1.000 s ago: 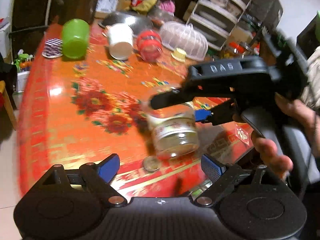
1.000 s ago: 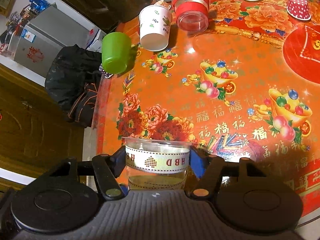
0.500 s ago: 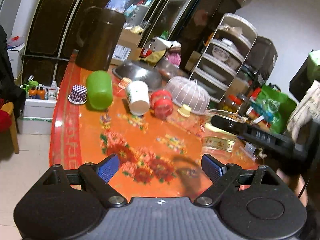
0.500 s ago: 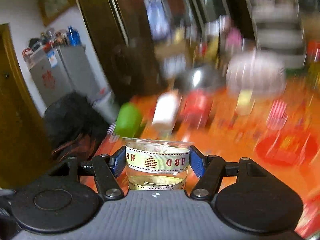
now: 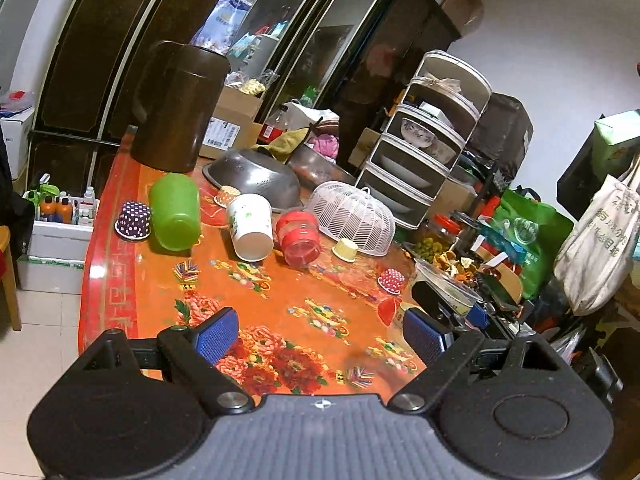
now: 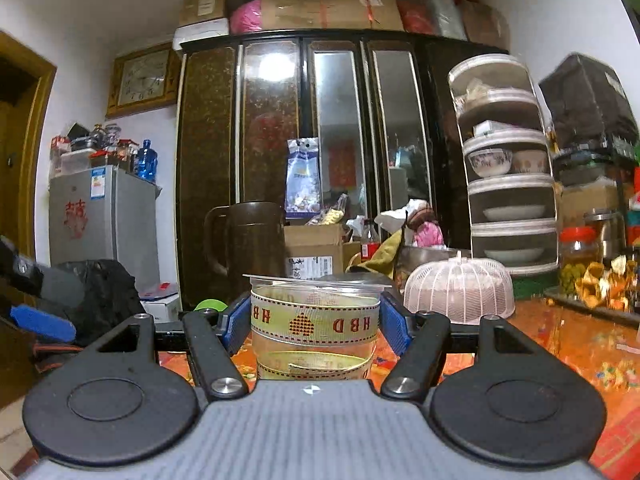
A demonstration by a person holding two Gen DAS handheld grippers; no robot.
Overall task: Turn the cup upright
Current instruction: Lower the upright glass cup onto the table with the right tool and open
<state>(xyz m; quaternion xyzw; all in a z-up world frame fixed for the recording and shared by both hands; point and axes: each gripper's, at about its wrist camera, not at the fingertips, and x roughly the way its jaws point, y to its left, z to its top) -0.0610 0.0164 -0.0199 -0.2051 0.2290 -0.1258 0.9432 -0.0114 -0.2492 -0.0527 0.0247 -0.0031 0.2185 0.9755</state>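
Note:
A clear plastic cup [image 6: 315,330] with a cream "HBD" ribbon band stands mouth up between the blue pads of my right gripper [image 6: 315,326], which is shut on it low over the orange floral table [image 6: 580,344]. In the left wrist view the same cup [image 5: 452,298] shows at the right, partly hidden behind my left finger. My left gripper [image 5: 320,336] is open and empty above the table's near edge. A green cup [image 5: 175,211], a white paper cup [image 5: 251,227] and a red-lidded jar [image 5: 299,238] lie on their sides farther back.
A white mesh food cover [image 5: 352,218], a metal colander [image 5: 254,178], a brown jug [image 5: 176,108] and small patterned cupcake cups [image 5: 134,220] stand at the back. A tiered dish rack [image 5: 424,152] and a food tray [image 5: 448,260] are at the right.
My right gripper has turned level, bringing the cup from above the table to upright and low over it. My left gripper has pulled back and tilted up, away from the cup.

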